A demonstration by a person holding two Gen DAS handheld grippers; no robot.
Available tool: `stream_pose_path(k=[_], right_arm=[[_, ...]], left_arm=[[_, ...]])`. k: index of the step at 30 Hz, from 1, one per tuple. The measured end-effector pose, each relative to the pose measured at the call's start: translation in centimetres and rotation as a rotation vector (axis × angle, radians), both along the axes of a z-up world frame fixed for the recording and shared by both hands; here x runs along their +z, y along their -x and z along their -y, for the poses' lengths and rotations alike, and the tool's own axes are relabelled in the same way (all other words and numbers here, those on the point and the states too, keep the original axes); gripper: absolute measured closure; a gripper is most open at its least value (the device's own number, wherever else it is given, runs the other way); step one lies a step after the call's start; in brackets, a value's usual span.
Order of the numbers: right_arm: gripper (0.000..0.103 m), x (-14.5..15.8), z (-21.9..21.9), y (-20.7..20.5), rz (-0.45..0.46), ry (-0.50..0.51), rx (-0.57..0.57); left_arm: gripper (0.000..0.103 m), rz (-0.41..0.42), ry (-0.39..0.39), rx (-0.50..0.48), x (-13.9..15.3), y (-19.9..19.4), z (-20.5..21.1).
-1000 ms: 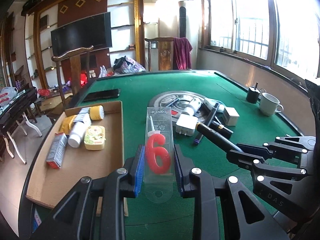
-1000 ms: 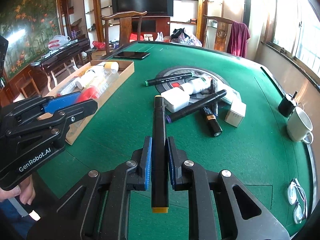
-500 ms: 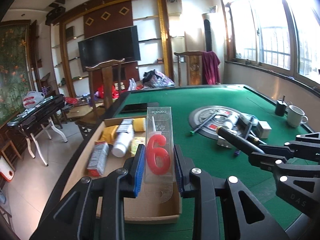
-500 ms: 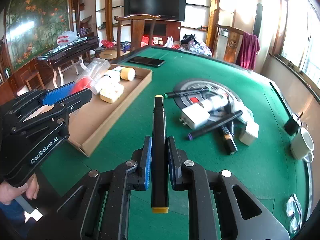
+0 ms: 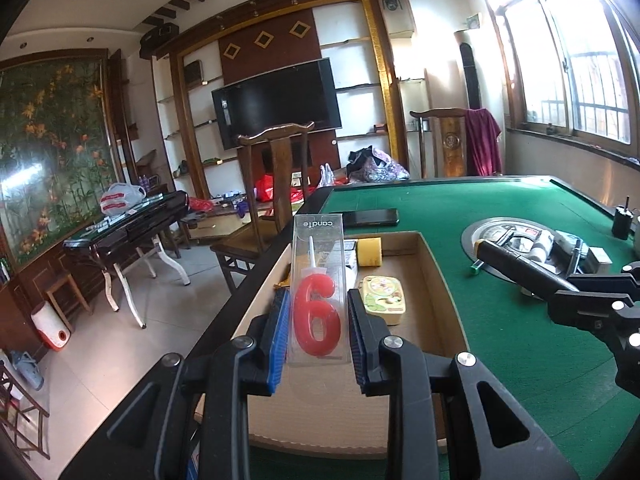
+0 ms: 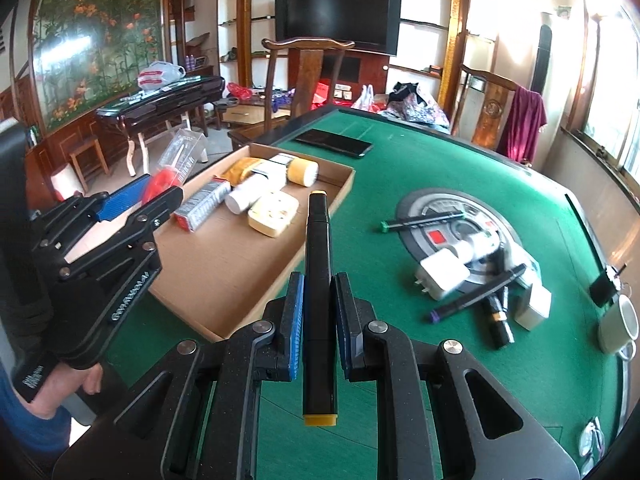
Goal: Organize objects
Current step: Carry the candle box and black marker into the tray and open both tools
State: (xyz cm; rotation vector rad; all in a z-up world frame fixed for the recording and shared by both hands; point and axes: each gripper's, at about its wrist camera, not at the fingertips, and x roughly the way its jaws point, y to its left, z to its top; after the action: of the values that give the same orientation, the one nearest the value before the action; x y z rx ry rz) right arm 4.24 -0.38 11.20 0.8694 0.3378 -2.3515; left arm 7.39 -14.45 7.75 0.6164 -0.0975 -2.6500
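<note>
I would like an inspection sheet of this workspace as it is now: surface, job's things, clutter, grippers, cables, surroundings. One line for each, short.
Surface: green felt table with a round centre plate.
Job's things: cardboard tray at the table's left edge, holding a yellow roll, a white bottle, a cream box and a carton.
Clutter: charger, markers, white mug, black phone, glasses.
Grippers: left gripper shut on the number 6 candle pack; right gripper shut on a black marker.
Cables: nothing seen.
Surroundings: wooden chair, television, windows.
</note>
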Motion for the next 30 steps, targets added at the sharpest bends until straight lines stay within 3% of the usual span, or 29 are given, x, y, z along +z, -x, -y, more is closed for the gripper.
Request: stream_pose_path(k=[11,18,25,30], right_arm=[[0.089,-1.2,4.2,0.8,0.084,0.027,0.062],[0.089,-2.8,6.5,1.7,0.148,0.030,0.083],[0.089,-4.3,8.0,2.9,0.225,0.035,0.094],[0.088,-5.6,9.4,3.9,0.283,0.035,0.097]], left_arm=[[0.076,0.049,-0.006,0.081,-1.4,0.4,2.8],[0.076,0.098,-0.055,0.084,-2.3,0.7,4.3],[0.076,0.154,-0.143,0.074,-3.0,1.3,6.0],[0.076,0.222,-0.285,0.026,-4.2,2.2,8.0]])
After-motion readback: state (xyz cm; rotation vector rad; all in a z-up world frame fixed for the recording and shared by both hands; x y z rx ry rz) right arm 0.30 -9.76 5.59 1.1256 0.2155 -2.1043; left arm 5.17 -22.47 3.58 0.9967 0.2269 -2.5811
